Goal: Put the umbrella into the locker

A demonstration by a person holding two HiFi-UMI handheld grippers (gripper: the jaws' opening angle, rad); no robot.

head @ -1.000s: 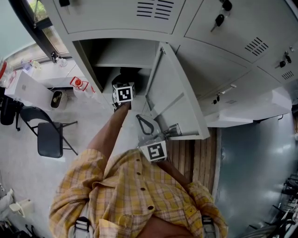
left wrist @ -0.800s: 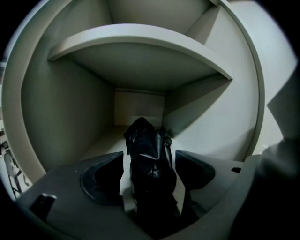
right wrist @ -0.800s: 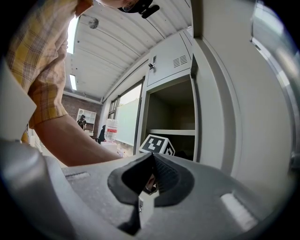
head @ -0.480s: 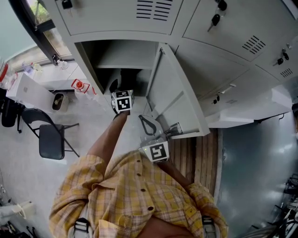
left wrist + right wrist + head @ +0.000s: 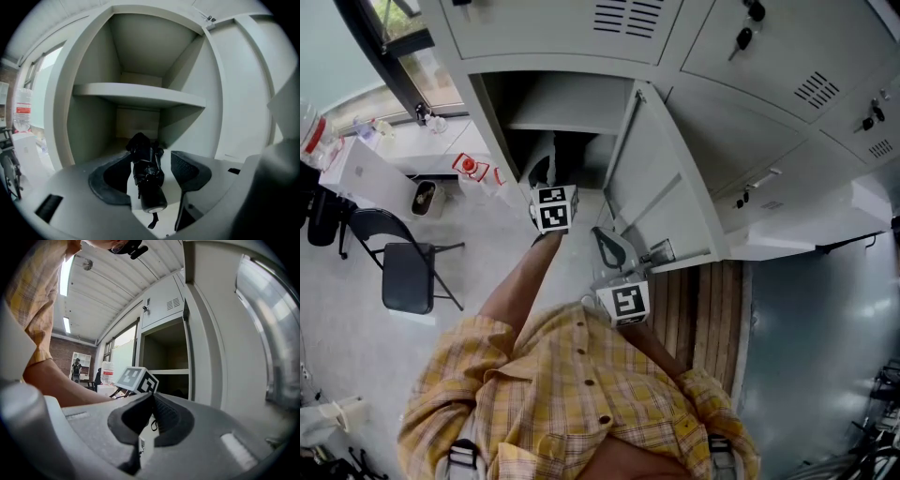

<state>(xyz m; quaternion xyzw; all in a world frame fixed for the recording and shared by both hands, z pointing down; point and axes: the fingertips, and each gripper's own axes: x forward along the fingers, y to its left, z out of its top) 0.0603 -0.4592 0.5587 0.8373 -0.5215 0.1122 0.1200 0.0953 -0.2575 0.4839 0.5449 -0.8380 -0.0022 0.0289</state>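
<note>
One black umbrella (image 5: 146,174), folded, lying inside locker (image 5: 92,126)

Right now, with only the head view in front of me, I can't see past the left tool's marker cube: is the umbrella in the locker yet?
Observer: Yes. The left gripper view shows the umbrella lying on the floor of the locker, in the lower compartment under the shelf, handle end toward the camera.
Operator: Is the left tool gripping it?
Observer: No. The left tool has just been closing its jaws a little, but they stand apart, not clamped on the umbrella between them.
Operator: And the right tool?
Observer: The right tool is shut, with nothing held.
</note>
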